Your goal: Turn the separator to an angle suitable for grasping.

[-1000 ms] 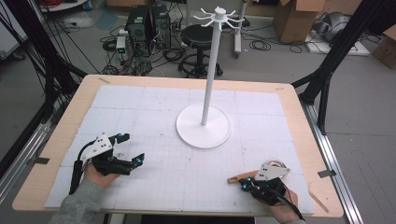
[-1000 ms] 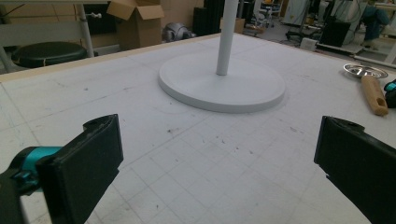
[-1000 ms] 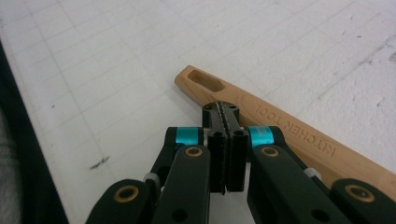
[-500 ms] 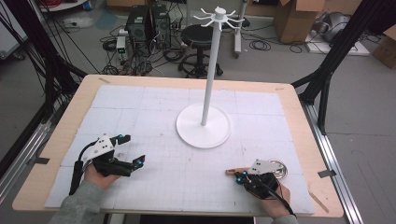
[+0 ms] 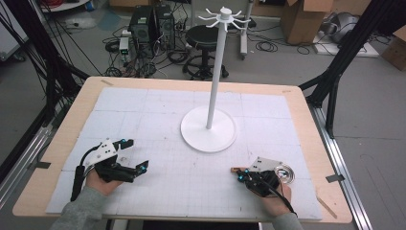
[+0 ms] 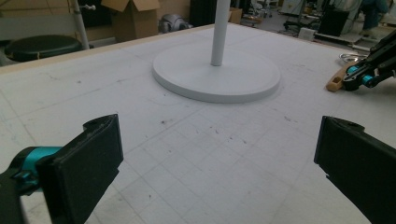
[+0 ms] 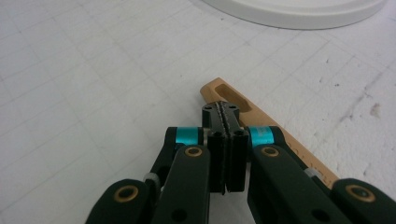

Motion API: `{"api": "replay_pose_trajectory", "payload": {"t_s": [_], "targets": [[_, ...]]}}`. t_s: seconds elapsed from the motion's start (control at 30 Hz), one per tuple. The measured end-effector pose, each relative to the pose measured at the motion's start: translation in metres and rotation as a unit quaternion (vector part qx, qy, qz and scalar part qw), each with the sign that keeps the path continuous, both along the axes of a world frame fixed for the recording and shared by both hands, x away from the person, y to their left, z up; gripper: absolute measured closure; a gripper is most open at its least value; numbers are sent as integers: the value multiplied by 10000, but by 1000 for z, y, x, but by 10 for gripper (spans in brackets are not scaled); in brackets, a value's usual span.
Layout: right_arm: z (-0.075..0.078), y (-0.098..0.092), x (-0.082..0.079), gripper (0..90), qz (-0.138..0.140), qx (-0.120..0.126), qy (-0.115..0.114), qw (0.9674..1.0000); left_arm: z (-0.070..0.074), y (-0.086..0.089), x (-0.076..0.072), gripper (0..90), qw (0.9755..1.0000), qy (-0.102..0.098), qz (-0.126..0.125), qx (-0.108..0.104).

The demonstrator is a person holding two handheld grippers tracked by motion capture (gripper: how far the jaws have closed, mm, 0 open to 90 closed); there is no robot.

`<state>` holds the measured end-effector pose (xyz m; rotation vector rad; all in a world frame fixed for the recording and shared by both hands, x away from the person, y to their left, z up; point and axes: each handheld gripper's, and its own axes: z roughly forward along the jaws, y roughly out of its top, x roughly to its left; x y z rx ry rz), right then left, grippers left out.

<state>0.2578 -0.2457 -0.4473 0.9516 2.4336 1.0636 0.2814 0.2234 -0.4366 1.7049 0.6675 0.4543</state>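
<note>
— Reaching where? Your right gripper (image 7: 226,122), fingers closed and empty, sits over the wooden handle (image 7: 233,100) lying near the white stand (image 5: 208,128).
— Open them first; your left gripper (image 5: 136,168), also near the stand, gapes wide.

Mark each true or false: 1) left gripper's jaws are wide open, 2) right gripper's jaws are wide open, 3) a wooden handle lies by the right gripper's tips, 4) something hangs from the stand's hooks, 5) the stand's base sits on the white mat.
1) True. The left gripper has its jaws spread wide, with nothing between them.
2) False. The right gripper has its jaws pressed together.
3) True. The wooden handle lies on the mat under and past the tips; whether it is gripped cannot be told.
4) False. The hooks of the stand are bare.
5) True. The round base rests on the white mat.
</note>
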Motion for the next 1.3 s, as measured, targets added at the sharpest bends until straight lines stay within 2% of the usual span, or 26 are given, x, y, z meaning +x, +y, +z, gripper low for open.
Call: {"api": "replay_pose_trajectory", "payload": {"t_s": [0.3, 0.5, 0.73, 0.83, 1.0, 1.23, 1.3], "targets": [[0, 6, 13, 900, -61, 25, -2, 10000, 0, 0, -1, 17, 10000, 20, -22, 45], [0, 7, 21, 900, -203, 54, 33, 9998, -1, -1, -1, 17, 10000, 40, -29, 52], [0, 8, 27, 900, -193, 90, 53, 9998, 0, -1, -1, 17, 10000, 42, -35, 68], [1, 6, 27, 900, -148, 216, 123, 9996, 0, -2, -2, 17, 9999, 94, -66, 76], [11, 0, 27, 900, -108, 534, 54, 9985, 1, -2, -6, 17, 9998, 99, -93, 171], [28, -24, 21, 900, -148, 847, -118, 9962, 2, -1, -6, 17, 9999, 65, -46, 126], [30, -35, 21, 898, -221, 952, -78, 9952, 1, -1, -5, 17, 9999, 53, -44, 108]]}}
